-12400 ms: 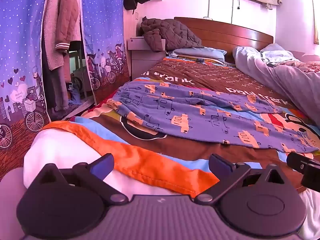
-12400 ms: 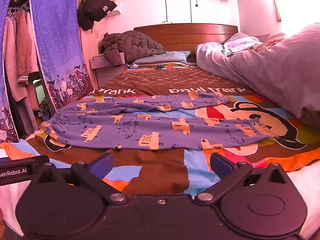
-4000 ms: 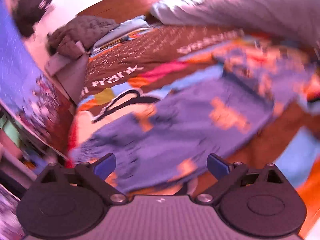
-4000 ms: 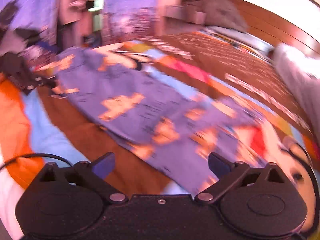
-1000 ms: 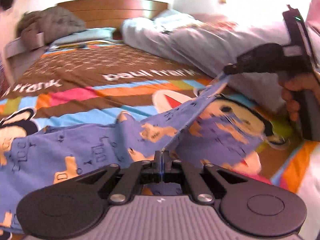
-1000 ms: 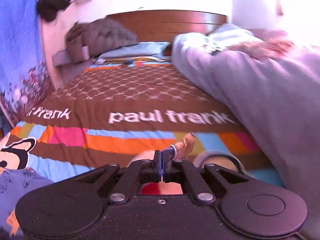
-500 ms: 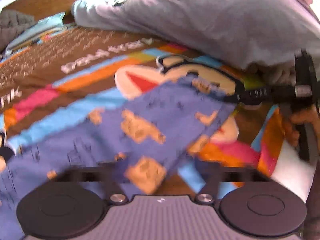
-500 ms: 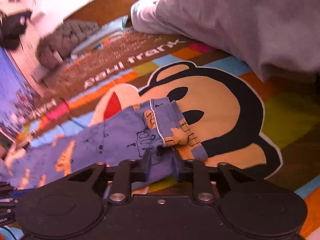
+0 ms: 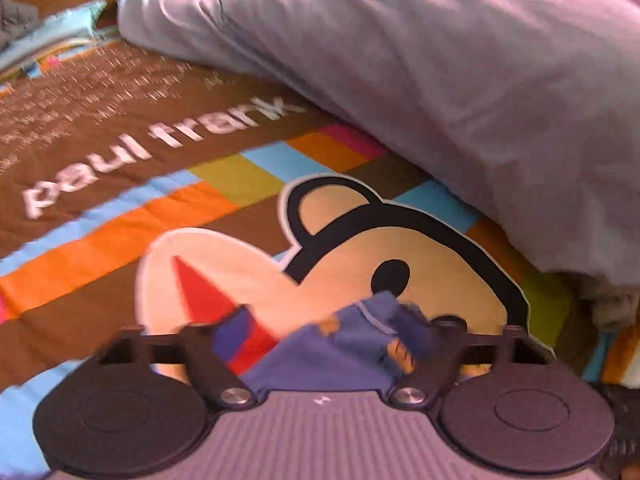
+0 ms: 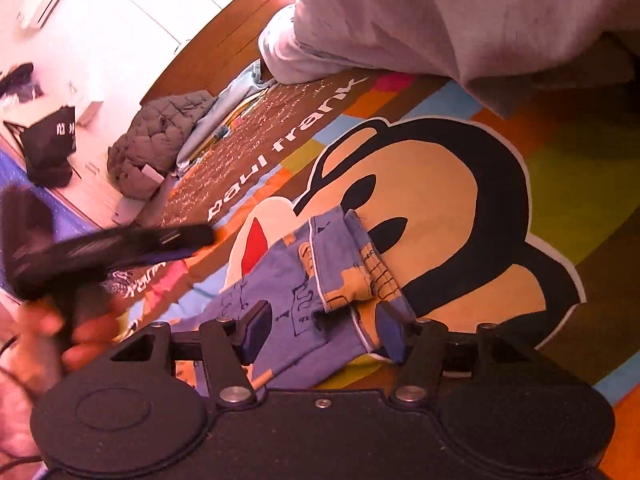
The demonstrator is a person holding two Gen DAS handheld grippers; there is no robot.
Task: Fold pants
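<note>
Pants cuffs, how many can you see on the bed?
2, stacked together on the monkey picture of the bedspread: the upper cuff lies on the lower cuff, just ahead of the right gripper. The rest of the pants is hidden.

White lowercase lettering "paul frank" runs across the brown band of the bedspread (image 9: 100, 128), just above the cartoon monkey face (image 9: 400, 248) printed on it. The black bag (image 10: 50, 140) by the wall bears white characters too blurred to read.

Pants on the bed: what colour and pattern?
Purple-blue pants with orange car prints; right wrist view.
</note>
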